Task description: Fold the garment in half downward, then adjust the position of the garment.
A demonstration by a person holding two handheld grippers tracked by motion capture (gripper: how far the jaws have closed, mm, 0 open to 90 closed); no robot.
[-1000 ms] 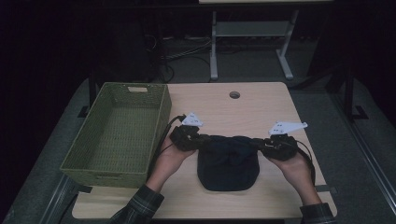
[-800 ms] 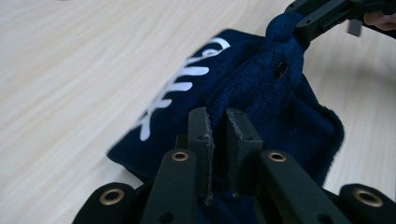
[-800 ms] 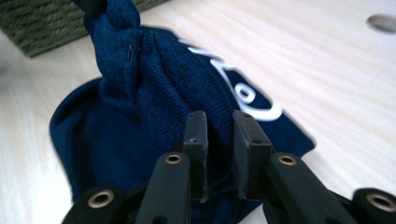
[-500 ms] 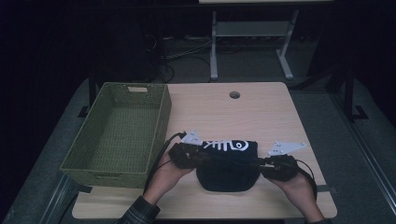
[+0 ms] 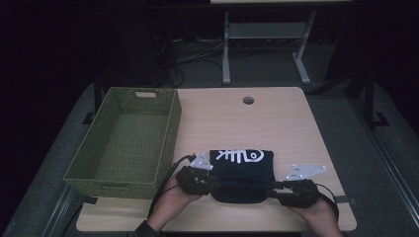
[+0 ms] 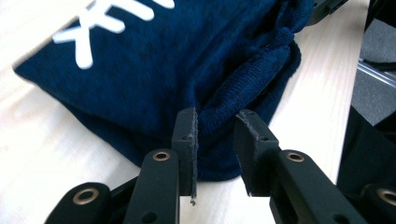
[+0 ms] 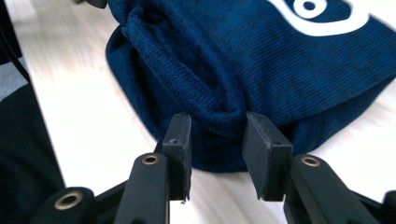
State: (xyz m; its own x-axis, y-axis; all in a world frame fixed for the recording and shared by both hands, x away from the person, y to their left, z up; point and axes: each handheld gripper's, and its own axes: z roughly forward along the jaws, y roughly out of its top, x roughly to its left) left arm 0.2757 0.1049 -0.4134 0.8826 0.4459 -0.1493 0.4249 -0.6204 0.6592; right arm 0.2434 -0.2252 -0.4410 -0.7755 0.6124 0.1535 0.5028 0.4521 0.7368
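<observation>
A folded dark navy garment [image 5: 242, 168] with a white fish-bone print lies flat on the wooden table [image 5: 237, 123], near its front edge. My left gripper [image 5: 217, 183] sits at the garment's near left corner and my right gripper [image 5: 269, 190] at its near right corner. In the left gripper view, a thick fold of the garment [image 6: 187, 60] lies between the jaws of the left gripper [image 6: 215, 126], which have just been opening. The right gripper [image 7: 217, 128] likewise has a rolled edge of the garment [image 7: 261, 60] between jaws that have just been opening. Neither pair looks clamped.
A green woven basket [image 5: 170, 128] stands empty on the left side of the table, close to my left hand. A round cable hole [image 5: 248, 100] marks the table's far middle. Beyond the table are a dark floor and a metal stand.
Both hands came toward the table's near edge and sank. The garment was folded over, so its white print now faces up and it rests flat on the table.
</observation>
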